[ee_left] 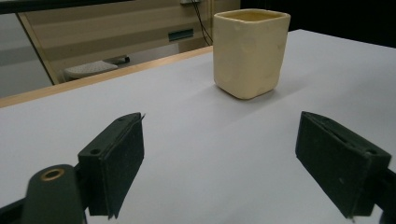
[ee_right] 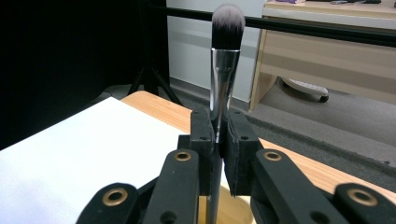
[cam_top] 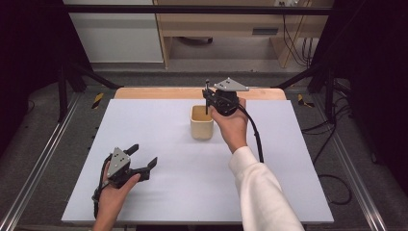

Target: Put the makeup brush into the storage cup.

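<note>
While the right claw [ee_right: 218,154] clamps an upright brush [ee_right: 224,70], its handle dips into the cup [cam_top: 201,126]

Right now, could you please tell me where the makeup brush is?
The makeup brush stands upright, bristles up, clamped in the right tongs just above the cream cup near the table's far edge.

I'm noting my brush [ee_right: 223,79]: shiny metal ferrule, soft dark bristles paling at the tips; cup [ee_left: 250,52] looking glazed cream ceramic, slightly dimpled; table [cam_top: 159,187] covering reading matt, smooth, wooden edge showing
</note>
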The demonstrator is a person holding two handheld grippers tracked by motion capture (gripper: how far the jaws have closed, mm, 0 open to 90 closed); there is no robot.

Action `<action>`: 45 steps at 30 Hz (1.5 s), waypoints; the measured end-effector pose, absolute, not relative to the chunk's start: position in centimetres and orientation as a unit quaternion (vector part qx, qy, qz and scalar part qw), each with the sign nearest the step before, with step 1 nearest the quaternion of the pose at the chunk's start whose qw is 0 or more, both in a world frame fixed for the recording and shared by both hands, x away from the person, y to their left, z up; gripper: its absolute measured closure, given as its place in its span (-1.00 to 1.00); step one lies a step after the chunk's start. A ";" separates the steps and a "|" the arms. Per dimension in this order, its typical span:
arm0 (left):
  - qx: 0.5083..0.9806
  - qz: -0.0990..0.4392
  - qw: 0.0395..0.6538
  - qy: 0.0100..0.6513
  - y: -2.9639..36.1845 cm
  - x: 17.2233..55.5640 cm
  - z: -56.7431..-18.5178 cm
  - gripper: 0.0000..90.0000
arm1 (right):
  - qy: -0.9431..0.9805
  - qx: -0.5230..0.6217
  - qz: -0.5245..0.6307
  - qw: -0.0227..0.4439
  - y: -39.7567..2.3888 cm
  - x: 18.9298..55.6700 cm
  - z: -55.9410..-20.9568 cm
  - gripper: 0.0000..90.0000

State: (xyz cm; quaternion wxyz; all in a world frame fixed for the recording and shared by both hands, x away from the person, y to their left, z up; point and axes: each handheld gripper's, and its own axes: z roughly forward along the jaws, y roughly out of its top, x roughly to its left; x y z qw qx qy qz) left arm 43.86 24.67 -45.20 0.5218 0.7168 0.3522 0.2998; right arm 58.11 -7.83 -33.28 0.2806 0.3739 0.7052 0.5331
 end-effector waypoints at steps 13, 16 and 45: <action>0.716 0.301 0.522 0.353 24.7 43.8 -45.2 -0.67 | 0.706 0.377 0.532 0.277 -7.8 58.1 -33.9 0.85; 0.715 0.302 0.523 0.353 24.7 43.8 -45.2 -0.67 | 0.707 0.376 0.530 0.278 -7.7 58.1 -34.0 0.85; 0.719 0.301 0.519 0.350 24.6 43.8 -45.2 -0.66 | 0.723 0.377 0.515 0.265 -6.6 58.1 -36.7 0.85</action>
